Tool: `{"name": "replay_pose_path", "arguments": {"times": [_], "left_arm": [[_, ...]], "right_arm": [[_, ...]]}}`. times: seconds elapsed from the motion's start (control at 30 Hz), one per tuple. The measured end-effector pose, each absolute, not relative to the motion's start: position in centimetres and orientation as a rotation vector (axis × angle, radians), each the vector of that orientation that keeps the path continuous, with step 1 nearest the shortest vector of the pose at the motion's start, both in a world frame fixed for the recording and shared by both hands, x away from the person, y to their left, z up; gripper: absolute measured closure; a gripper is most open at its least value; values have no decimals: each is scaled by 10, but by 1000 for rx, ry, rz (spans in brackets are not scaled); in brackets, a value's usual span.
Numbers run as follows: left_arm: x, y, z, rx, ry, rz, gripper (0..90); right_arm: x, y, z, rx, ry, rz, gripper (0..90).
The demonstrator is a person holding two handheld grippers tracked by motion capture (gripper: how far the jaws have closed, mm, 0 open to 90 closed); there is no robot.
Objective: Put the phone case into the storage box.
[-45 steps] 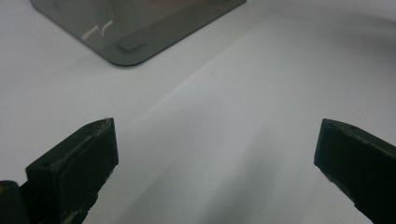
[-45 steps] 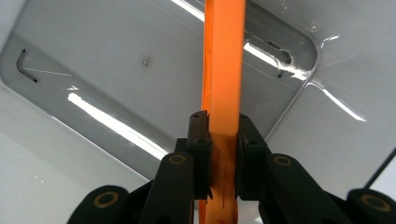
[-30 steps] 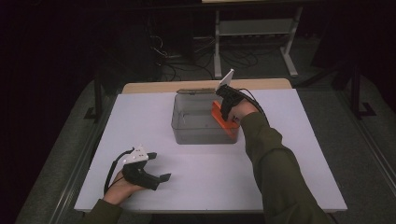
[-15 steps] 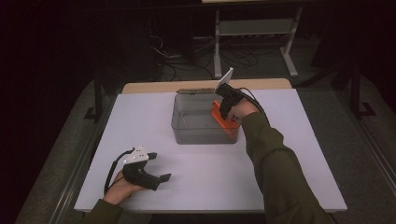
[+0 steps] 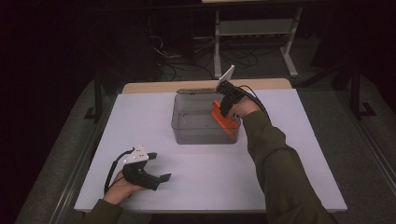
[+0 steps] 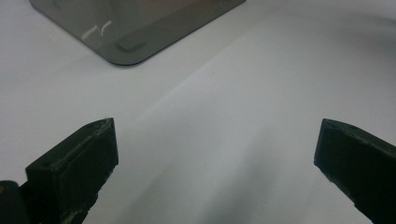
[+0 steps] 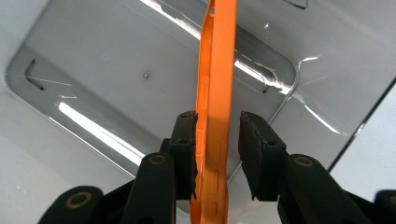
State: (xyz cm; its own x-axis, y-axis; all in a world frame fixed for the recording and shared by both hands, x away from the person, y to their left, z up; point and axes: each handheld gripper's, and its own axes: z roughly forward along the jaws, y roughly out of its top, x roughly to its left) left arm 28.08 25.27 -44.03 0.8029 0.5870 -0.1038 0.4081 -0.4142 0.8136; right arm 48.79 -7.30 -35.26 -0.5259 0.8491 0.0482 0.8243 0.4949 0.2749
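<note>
Orange tray [image 5: 223, 119], a flat plastic piece with small slots along its edge, stood on edge inside the clear grey bin [image 5: 187, 132] near the far middle of the white table [image 5: 299, 186], leaning against the bin's right-hand wall. Its long axis ran from the bin's near right corner toward the far wall, roughly along that wall, with its thin edge facing up. In the right gripper view the orange piece [image 7: 215, 112] rose between the two black jaws and pointed away across the bin's glossy floor [image 7: 116, 93], where nothing else was seen apart from one small speck. The right gripper [image 5: 227, 103] hung over the bin's right end, its jaws having just been opening: one pad sat against the orange edge while a gap showed between the piece and the other pad, so the grip was loose rather than clamped. The left gripper [image 5: 156, 178] rested at the table's near left, well apart from the bin, its jaws [image 6: 215, 158] spread wide and holding nothing, aimed toward a corner of the bin [image 6: 135, 28].
</note>
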Motion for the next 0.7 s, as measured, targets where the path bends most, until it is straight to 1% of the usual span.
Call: {"name": "replay_pose_path", "arguments": {"times": [0.37,0.47,0.7], "left_arm": [[281,252,-441,2068,735,241,0],[281,253,-441,2067,734,243,0],[281,253,-440,2067,737,243,0]], "right_arm": [[486,-77,-340,1453,2617,473,629],[484,-77,-336,1438,2617,493,601],[481,-81,-330,1427,2610,558,456]]}}
